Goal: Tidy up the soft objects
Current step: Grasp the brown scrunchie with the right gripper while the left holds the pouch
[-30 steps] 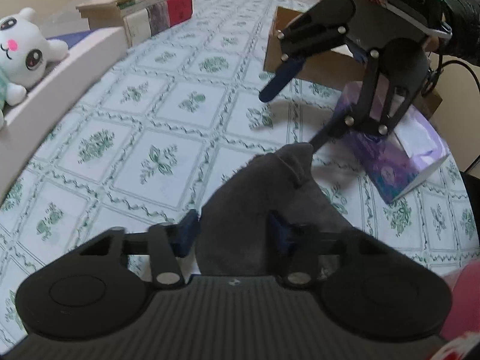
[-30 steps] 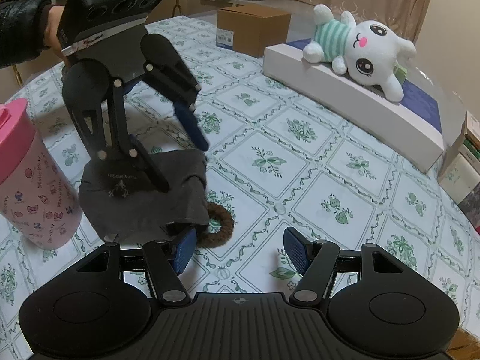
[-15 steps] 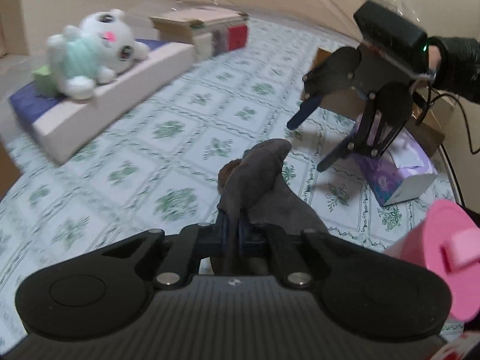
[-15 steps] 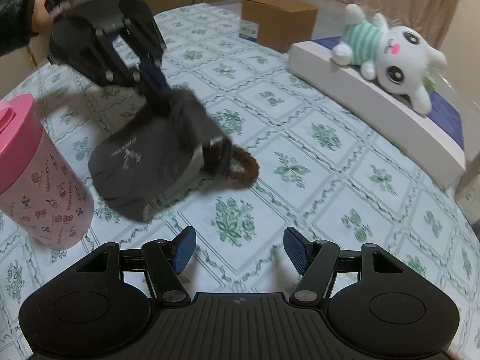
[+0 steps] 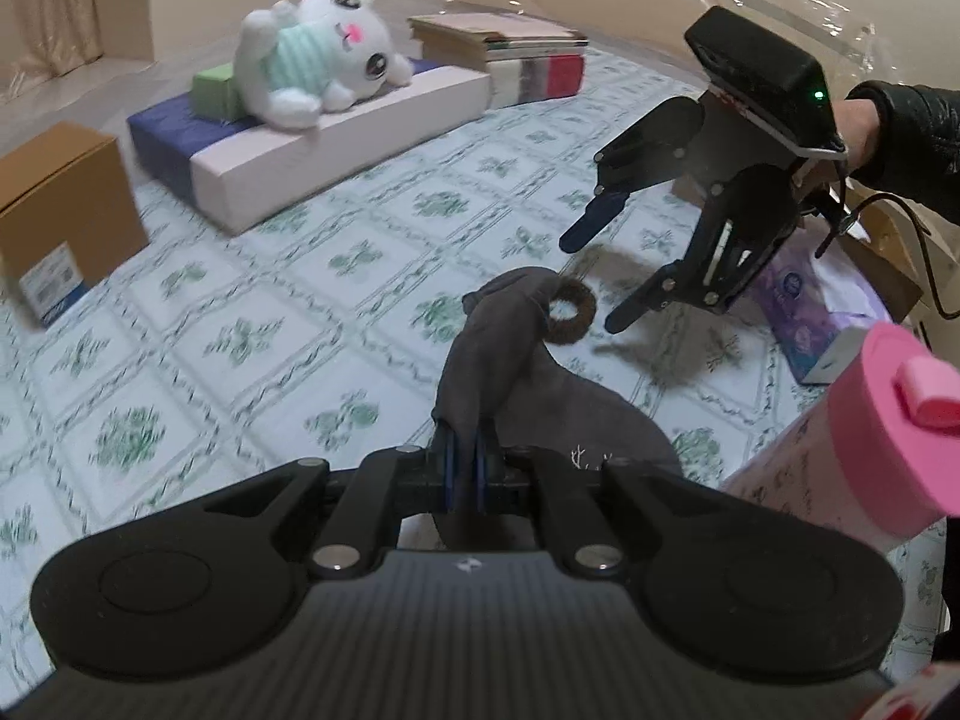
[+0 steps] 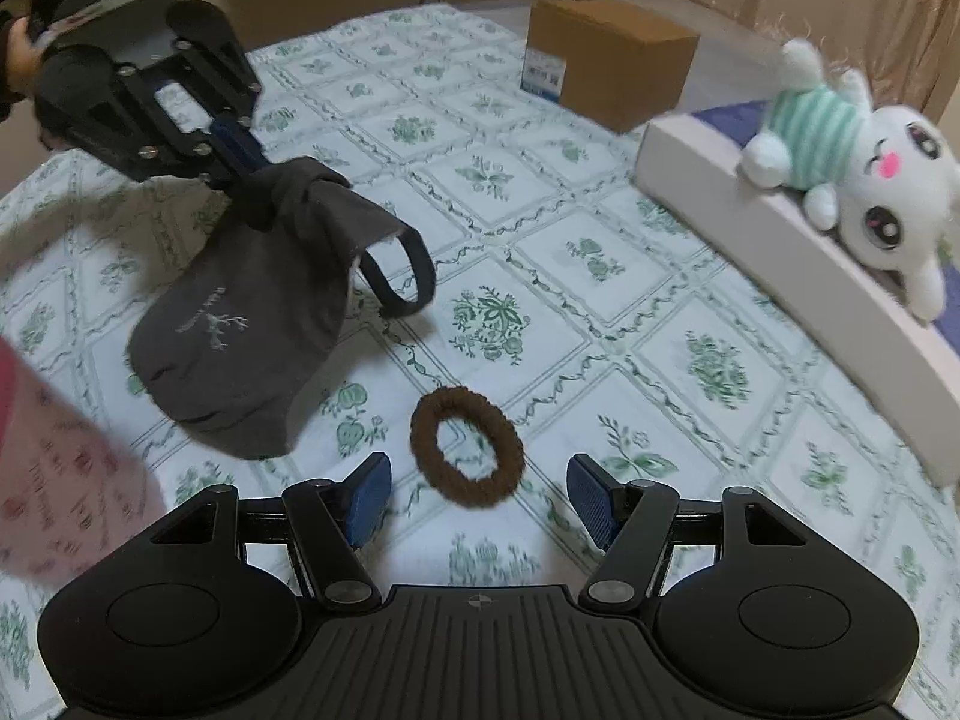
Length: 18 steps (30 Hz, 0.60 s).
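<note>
Left wrist view: left gripper (image 5: 465, 463) has its blue pads pinched tight on a bunched fold of the dark grey cap (image 5: 528, 384), jaws clenched w/ cloth between them. Cap hangs forward from the pads, its body draping down to the right, over the floral tablecloth (image 5: 252, 312). Brown fuzzy hair tie (image 5: 570, 313) shows just past the cap's far end, lying on the cloth. Right gripper (image 5: 591, 276) is beyond it, fingers spread wide, nothing between them, tilted down twd the hair tie. Pink tumbler (image 5: 870, 432) at right edge, purple tissue pack (image 5: 804, 312) behind the right gripper. White plush bunny (image 5: 318, 54) lies on a long white-and-navy box (image 5: 324, 138); stack of books (image 5: 510, 60) just right of it, cardboard box (image 5: 54, 210) at far left.

Right wrist view: right gripper (image 6: 477, 501) jaws released, wide apart, empty. Hair tie (image 6: 467, 453) lies flat on the tablecloth (image 6: 600, 276) just ahead, roughly between the two pads, not touching either. Left gripper (image 6: 237, 147) upper left, clamped on the cap (image 6: 240, 324), which dangles w/ its strap loop out to the right; can't tell if the brim end touches the cloth. Tumbler (image 6: 54, 468) blurred at left edge. Bunny (image 6: 858, 162) on the long box (image 6: 780, 252) at right, cardboard box (image 6: 606, 60) at back.
</note>
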Tool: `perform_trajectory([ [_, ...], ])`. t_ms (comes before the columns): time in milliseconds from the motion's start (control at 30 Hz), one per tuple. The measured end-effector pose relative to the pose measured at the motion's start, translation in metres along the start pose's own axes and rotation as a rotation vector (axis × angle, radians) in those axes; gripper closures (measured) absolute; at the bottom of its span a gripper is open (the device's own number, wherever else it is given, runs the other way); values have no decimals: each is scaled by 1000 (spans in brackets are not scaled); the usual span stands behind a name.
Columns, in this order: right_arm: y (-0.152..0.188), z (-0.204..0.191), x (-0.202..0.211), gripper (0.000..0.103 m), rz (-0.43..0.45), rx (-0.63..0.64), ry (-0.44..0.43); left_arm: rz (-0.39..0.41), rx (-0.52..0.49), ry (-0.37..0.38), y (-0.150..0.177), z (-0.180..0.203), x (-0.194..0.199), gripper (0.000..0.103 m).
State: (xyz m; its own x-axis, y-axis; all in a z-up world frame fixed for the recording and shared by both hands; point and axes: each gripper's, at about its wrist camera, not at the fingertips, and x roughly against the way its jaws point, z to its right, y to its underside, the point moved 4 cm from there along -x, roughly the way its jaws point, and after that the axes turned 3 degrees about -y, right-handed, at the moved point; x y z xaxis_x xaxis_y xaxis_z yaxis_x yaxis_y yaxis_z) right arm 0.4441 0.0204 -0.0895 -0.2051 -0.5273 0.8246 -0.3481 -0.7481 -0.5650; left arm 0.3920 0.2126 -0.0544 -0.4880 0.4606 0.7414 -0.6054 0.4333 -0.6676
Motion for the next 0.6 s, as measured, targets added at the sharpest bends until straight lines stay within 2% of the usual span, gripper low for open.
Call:
perform_trajectory([
  [133,-3,3,-18,38,-27,-12,-16,0,40,-26,8,-5,0,98],
  [200,-4,3,-21,44,-19,-25,-21,4,68,-44,10,-7,0,98],
  [267,-4,2,-19,74,-2,-42,-29,6,99,-65,13,-9,2,98],
  [300,-4,0,-18,82,-1,-45,-22,6,113,-79,14,-10,3,98],
  [333,-4,-2,-17,86,-1,-43,-13,6,127,-96,15,-9,5,98],
  [467,-1,-12,-7,86,-13,-36,44,30,181,-138,19,-5,16,98],
  [600,4,-21,19,87,12,-87,89,52,261,-224,25,3,36,98],
])
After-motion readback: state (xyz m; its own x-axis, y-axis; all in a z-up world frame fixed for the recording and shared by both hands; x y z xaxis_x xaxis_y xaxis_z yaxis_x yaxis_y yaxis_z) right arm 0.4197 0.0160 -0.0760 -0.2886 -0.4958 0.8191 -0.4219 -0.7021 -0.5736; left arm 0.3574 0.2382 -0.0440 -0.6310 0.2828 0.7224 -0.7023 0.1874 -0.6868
